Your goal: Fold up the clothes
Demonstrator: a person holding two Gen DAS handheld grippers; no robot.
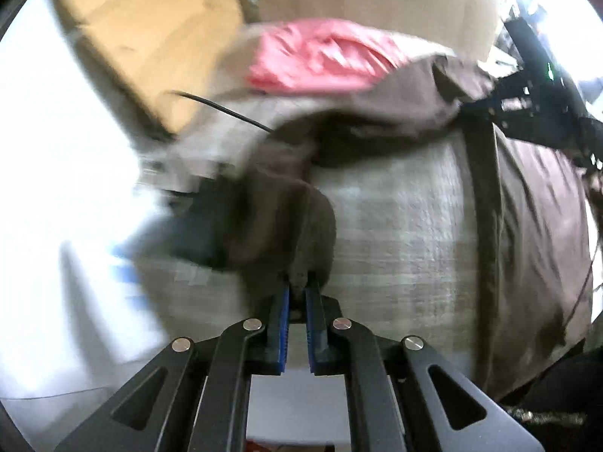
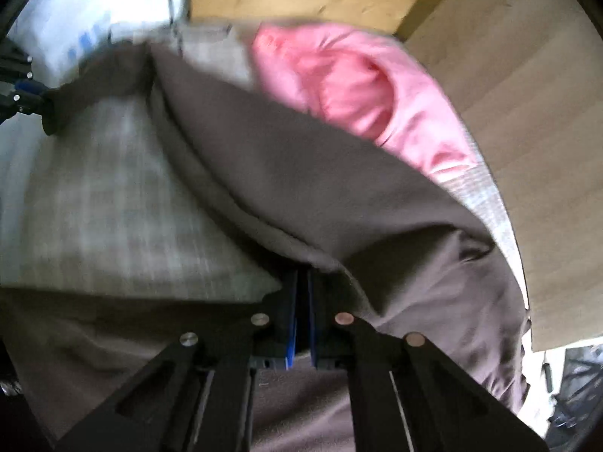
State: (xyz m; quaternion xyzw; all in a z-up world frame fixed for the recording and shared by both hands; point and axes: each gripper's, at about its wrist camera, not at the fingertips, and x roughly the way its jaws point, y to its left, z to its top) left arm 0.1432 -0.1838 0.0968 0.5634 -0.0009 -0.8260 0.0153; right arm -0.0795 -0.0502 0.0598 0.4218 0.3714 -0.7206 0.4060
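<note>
- The left hand-held gripper [image 1: 297,288] has its blue-padded jaws drawn narrow on a bunched corner of the dark brown cloth garment [image 1: 535,226]; the right hand-held gripper [image 2: 301,282] is likewise pinched tight on another edge of it, so the garment hangs stretched between the 2 above the grey checked bed cover [image 1: 395,226].
- The left pinch takes only a small bunch of cloth; if the 2 grippers pull apart any harder, I judge that the corner could slip out and the fold collapse.
- The crumpled pink cloth garment [image 2: 358,90] lies on the cover just beyond the brown one; a sweep too far forward could drag over it or bury it under the fold.
- A thin black cable [image 1: 226,111] crosses near the brown garment's far edge in the left view; the cloth could snag on it.
- Both views are blurred, so how even the edges are cannot be told; a skewed fold is the likeliest fault.
</note>
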